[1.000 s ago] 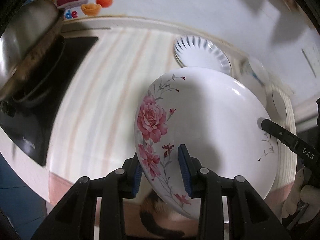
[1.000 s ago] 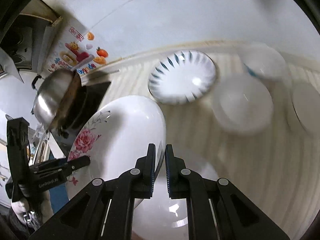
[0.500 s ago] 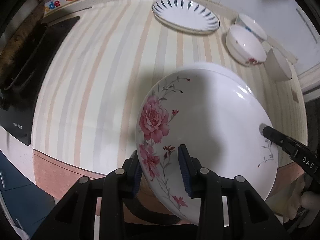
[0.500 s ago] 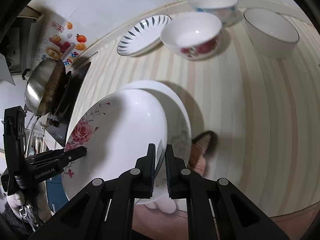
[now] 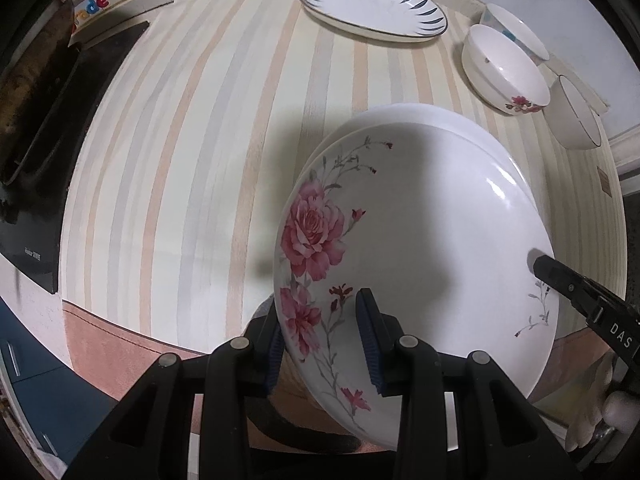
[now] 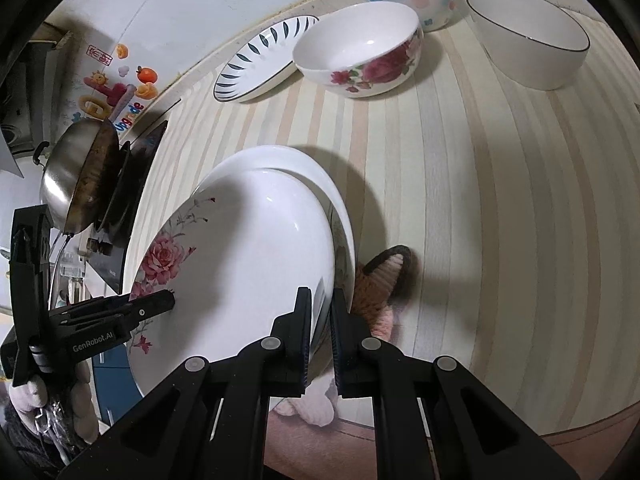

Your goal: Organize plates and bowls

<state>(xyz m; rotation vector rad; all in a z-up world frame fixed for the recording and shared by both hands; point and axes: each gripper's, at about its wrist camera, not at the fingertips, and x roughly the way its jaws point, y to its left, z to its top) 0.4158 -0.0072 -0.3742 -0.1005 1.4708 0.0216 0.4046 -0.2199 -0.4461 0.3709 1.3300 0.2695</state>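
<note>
Steel wok (image 6: 76, 172) on black stove (image 6: 132, 184), fruit stickers (image 6: 120, 84) on wall, striped counter (image 5: 192, 128)

plates (image 6: 240, 264): 3 | bowls (image 6: 360, 52): 3 | claws (image 6: 320, 320): 2 | wok (image 6: 76, 176): 1

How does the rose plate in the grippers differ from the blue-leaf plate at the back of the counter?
The rose plate is held at opposite rims by the left gripper and right gripper, over another white plate; the blue-leaf plate lies alone, untouched, on the counter. The rose plate has pink flowers on one side; the blue-leaf plate has dark leaf marks all around. Both are white.
</note>
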